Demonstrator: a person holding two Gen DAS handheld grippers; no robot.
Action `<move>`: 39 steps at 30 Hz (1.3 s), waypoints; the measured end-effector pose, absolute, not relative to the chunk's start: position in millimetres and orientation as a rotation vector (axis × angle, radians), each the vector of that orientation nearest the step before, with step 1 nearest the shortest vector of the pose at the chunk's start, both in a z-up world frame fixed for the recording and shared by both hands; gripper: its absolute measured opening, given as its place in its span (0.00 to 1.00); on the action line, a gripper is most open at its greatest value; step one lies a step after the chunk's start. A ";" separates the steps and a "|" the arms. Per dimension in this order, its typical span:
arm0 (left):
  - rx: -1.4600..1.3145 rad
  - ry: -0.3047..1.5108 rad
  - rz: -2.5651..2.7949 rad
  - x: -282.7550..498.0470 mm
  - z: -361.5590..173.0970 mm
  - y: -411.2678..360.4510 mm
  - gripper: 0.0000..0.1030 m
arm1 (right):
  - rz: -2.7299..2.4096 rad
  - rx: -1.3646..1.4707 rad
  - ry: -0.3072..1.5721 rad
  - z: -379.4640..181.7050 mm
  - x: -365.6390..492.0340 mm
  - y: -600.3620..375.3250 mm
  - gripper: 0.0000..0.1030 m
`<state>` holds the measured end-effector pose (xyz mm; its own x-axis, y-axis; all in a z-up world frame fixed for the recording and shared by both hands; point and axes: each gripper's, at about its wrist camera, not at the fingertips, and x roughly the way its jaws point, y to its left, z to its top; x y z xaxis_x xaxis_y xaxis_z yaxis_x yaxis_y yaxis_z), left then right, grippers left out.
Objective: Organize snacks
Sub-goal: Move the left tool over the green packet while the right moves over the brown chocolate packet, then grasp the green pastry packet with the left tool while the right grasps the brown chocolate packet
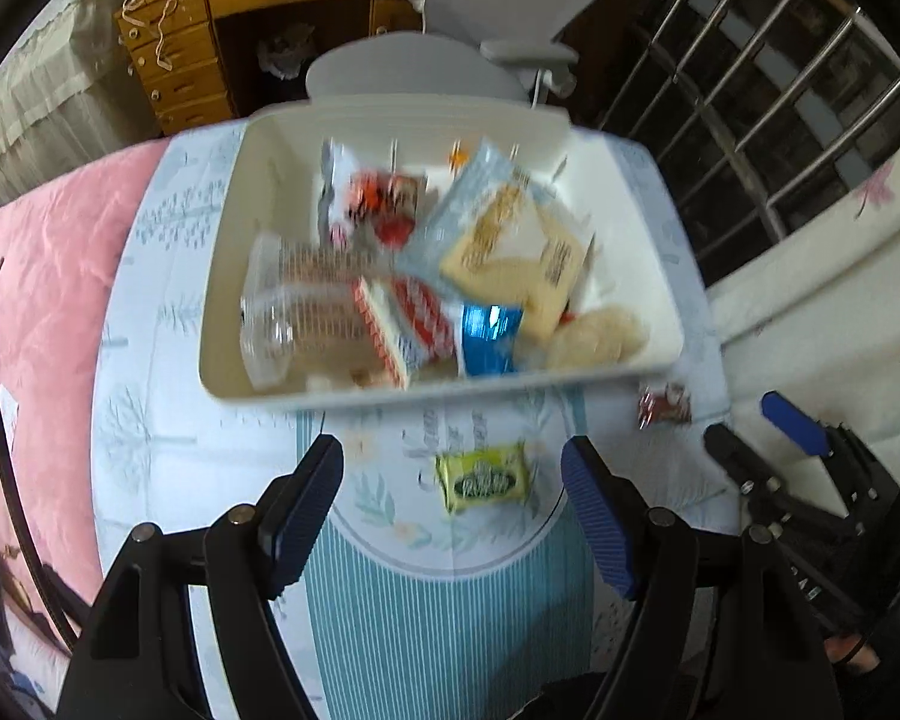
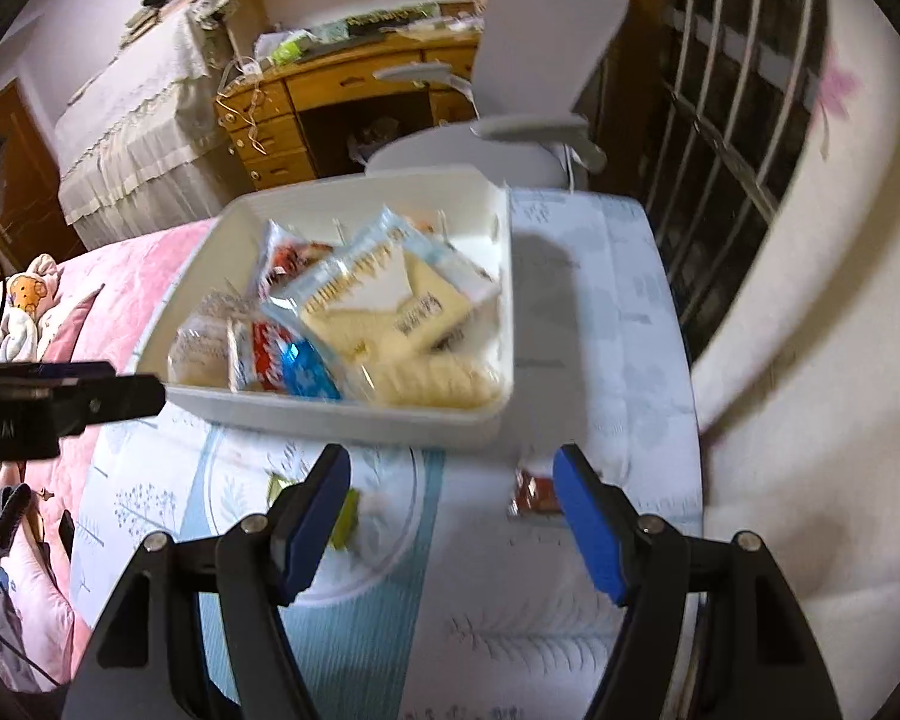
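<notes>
while both grippers gape wide, left gripper (image 1: 453,516), right gripper (image 2: 453,519), one bin (image 1: 228,276), two loose snacks: yellow candy (image 1: 483,477), red candy (image 1: 665,404)

The bin (image 1: 624,240) looks like smooth matt white plastic; the snack wrappers (image 1: 498,240) inside are glossy film (one (image 1: 270,324) clear). The tablecloth (image 1: 168,420) is printed cloth, the desk (image 1: 174,72) varnished wood, the finger pads (image 1: 594,510) ribbed blue.

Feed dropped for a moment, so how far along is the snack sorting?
Mostly done: the white bin already holds a pile of wrapped snacks. Nothing is in hand; the left gripper and right gripper are both open and empty. Left on the cloth: the yellow-green candy between the left fingers, and the small red packet by the bin's near right corner.
</notes>
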<state>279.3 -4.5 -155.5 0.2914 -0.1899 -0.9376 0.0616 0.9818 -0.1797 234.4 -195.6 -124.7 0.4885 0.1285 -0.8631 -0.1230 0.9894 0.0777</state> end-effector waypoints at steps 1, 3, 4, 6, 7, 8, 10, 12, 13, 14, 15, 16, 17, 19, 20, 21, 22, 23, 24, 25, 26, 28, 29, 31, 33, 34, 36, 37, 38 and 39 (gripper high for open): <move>-0.117 1.280 -0.167 274.8 -161.5 -5.9 0.72 | 0.147 0.013 1.064 -128.7 232.3 -198.8 0.68; -0.119 1.309 -0.164 267.3 -173.0 -8.8 0.72 | 0.136 0.035 1.103 -138.5 228.2 -206.4 0.68; -0.119 1.320 -0.163 265.6 -177.9 -9.9 0.73 | 0.130 0.045 1.119 -142.8 226.5 -209.8 0.68; -0.124 1.340 -0.164 260.4 -187.7 -12.8 0.73 | 0.111 0.069 1.156 -153.0 223.7 -218.7 0.68; -0.129 1.349 -0.166 257.9 -193.2 -14.6 0.73 | 0.102 0.077 1.171 -157.1 224.0 -221.8 0.68; -0.135 1.361 -0.160 255.7 -198.9 -16.2 0.74 | 0.091 0.083 1.185 -161.7 223.4 -225.1 0.68; -0.145 1.374 -0.150 253.2 -208.1 -19.5 0.75 | 0.067 0.096 1.212 -171.0 223.0 -231.5 0.68; -0.156 1.375 -0.126 251.1 -216.9 -22.6 0.76 | 0.047 0.109 1.236 -179.8 223.6 -237.5 0.68; -0.173 1.367 -0.111 250.3 -220.9 -23.5 0.76 | 0.040 0.116 1.247 -184.1 224.2 -240.8 0.68; -0.187 1.357 -0.101 249.4 -224.4 -24.7 0.77 | 0.032 0.121 1.256 -188.6 225.0 -243.1 0.68; -0.198 1.346 -0.093 248.7 -228.3 -26.8 0.77 | 0.028 0.125 1.260 -192.0 225.5 -244.8 0.68; -0.204 1.336 -0.086 248.7 -233.0 -29.2 0.78 | 0.024 0.126 1.262 -196.1 226.3 -246.8 0.68; -0.205 1.331 -0.077 249.0 -237.8 -30.8 0.78 | 0.019 0.125 1.265 -199.7 226.9 -248.6 0.68; -0.208 1.333 -0.063 249.9 -250.2 -34.6 0.78 | 0.010 0.126 1.267 -208.1 229.1 -251.2 0.68; -0.215 1.341 -0.056 250.6 -255.8 -35.9 0.78 | 0.007 0.127 1.267 -212.0 230.8 -252.0 0.68; -0.226 1.348 -0.051 251.9 -261.9 -36.9 0.78 | 0.002 0.127 1.262 -216.5 232.2 -253.6 0.68; -0.243 1.357 -0.043 253.6 -268.8 -37.4 0.78 | -0.008 0.124 1.253 -221.0 233.8 -255.1 0.68; -0.253 1.360 -0.038 254.5 -272.4 -37.5 0.78 | -0.017 0.122 1.243 -224.9 235.2 -256.8 0.68; -0.268 1.365 -0.030 256.3 -277.7 -37.8 0.78 | -0.029 0.120 1.228 -228.8 237.0 -258.6 0.68; -0.273 1.368 -0.026 257.6 -280.9 -37.9 0.78 | -0.038 0.116 1.212 -232.1 239.0 -259.9 0.68; -0.277 1.371 -0.025 259.3 -284.0 -38.5 0.78 | -0.054 0.109 1.197 -235.7 241.0 -261.3 0.68; -0.273 1.389 -0.020 263.4 -290.8 -41.6 0.78 | -0.081 0.104 1.166 -243.6 244.6 -264.0 0.68; -0.272 1.402 -0.017 265.1 -293.5 -42.1 0.78 | -0.089 0.106 1.150 -246.4 246.0 -265.1 0.68; -0.266 1.425 -0.017 268.1 -299.0 -45.4 0.78 | -0.106 0.095 1.119 -251.5 248.9 -266.6 0.68; -0.244 1.441 -0.022 271.5 -302.5 -49.8 0.78 | -0.109 0.074 1.090 -253.8 250.1 -265.0 0.68; -0.232 1.450 -0.024 274.6 -304.8 -52.5 0.78 | -0.105 0.064 1.076 -255.3 250.9 -263.9 0.68; -0.217 1.467 -0.024 278.8 -308.6 -57.3 0.78 | -0.101 0.045 1.055 -257.5 252.3 -261.0 0.68; -0.208 1.467 -0.023 281.0 -309.3 -60.1 0.78 | -0.102 0.032 1.048 -258.9 253.5 -259.2 0.68; -0.199 1.464 -0.026 282.6 -309.6 -62.0 0.78 | -0.102 0.019 1.039 -259.9 254.7 -257.3 0.68; -0.181 1.466 -0.029 285.2 -310.3 -65.1 0.78 | -0.101 0.009 1.025 -259.6 255.4 -255.3 0.68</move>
<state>285.2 -65.1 -310.3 0.1069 -0.1303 -0.9857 -0.0906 0.9860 -0.1402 255.4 -255.3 -259.6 0.5151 -0.0794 -0.8534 0.0883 0.9953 -0.0393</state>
